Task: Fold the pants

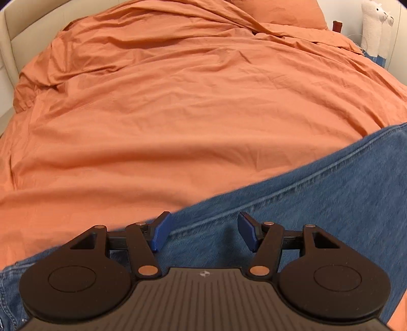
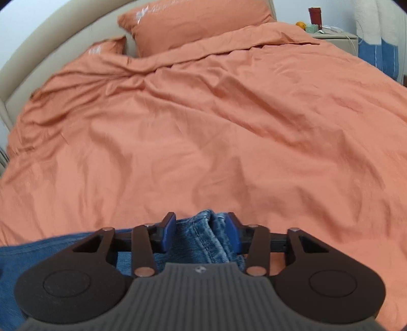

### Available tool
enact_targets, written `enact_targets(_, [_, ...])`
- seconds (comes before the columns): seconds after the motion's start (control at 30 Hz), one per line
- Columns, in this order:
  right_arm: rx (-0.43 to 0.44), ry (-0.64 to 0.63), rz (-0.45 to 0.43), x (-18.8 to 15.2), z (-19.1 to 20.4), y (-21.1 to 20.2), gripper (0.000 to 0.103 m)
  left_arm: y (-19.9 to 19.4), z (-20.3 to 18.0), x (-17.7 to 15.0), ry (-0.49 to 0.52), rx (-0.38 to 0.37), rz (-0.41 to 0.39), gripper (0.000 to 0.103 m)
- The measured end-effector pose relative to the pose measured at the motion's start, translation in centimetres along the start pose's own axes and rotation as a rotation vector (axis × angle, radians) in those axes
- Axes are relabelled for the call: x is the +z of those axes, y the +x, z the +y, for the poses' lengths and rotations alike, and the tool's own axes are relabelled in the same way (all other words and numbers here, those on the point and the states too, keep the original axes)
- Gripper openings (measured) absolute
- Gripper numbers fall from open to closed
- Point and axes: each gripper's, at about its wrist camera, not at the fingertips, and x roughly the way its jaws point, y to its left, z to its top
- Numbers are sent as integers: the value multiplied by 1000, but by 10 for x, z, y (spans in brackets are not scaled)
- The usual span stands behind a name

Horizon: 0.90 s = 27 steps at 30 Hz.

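Blue jeans point(image 1: 318, 198) lie on the orange duvet point(image 1: 165, 114) at the near edge of the bed. My left gripper point(image 1: 203, 230) is open, its blue fingers point(image 1: 160, 231) just above the denim near a seam and the fabric's edge. In the right wrist view my right gripper point(image 2: 201, 233) has its blue fingers point(image 2: 169, 233) on either side of a bunched fold of the jeans point(image 2: 203, 236). The jaws stand partly apart with the thick denim filling the gap between them. More denim point(image 2: 51, 249) spreads to the left.
The wide orange duvet point(image 2: 203, 127) stretches ahead, wrinkled. Orange pillows point(image 2: 198, 23) lean on a beige headboard point(image 2: 38, 38). A nightstand point(image 2: 335, 38) with small items stands at the back right. A white plush toy point(image 1: 376, 28) stands at the far right.
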Motion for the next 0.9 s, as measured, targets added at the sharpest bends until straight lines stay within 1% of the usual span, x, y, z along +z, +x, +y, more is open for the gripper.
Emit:
enact_targets(0.03, [-16,-17,3,-1,0,1,14,-1,3,-4,-2,1,-1,70])
enact_targets(0.1, [-12,-29,-6,-3,-2,-3,9,0,7,-10,-6,1,0,70])
enact_targets(0.17, [-32,-88,-38,-3,8,-11,4,2,8,-13,0,0,-3,70])
enact_targets(0.2, [-42,-112,-62,-2,13,-16,2,4,8,-13,4,2,-6,70])
enact_targets(0.23, [-52,-109,-88,1,16,-20,1,6,7,-14,7,4,-6,70])
enact_targets(0.27, [-71,-95,-96,5,16,-21,1,9,6,-13,7,6,-6,70])
enact_targets(0.3, [-90,-85,-85,8,17,-18,0,11,6,-14,4,6,-6,70])
enact_targets(0.4, [-158,-114,-54,6,24,1,0,20,2,-15,1,19,-10,71])
enact_targets(0.5, [-190,-79,11,1,20,21,1,30,-1,-14,-19,50,-1,75])
enact_targets(0.53, [-193,-54,30,0,17,24,2,31,-1,-13,-27,61,0,76])
enact_targets(0.57, [-194,-32,30,1,16,23,4,29,-3,-11,-31,73,-1,75])
enact_targets(0.6, [-193,-12,25,3,15,18,9,26,-5,-9,-32,85,-4,75])
enact_targets(0.63, [-186,-5,23,4,15,10,10,21,-8,-7,-25,88,-17,73])
enact_targets(0.67, [-179,-4,14,5,14,1,12,15,-12,-6,-10,82,-36,72])
enact_targets(0.73, [-156,18,1,2,9,-24,24,3,-21,-3,9,68,-68,72])
enact_targets(0.77, [-139,45,-7,-1,5,-37,27,-3,-26,-1,11,54,-80,72])
enact_targets(0.83, [-103,131,-27,-15,-8,-64,35,-11,-40,3,19,21,-106,72])
enact_targets(0.87, [-81,180,-36,-25,-15,-77,37,-15,-47,5,27,8,-118,72])
enact_targets(0.9, [-65,219,-45,-35,-20,-87,43,-18,-56,6,38,-1,-127,72])
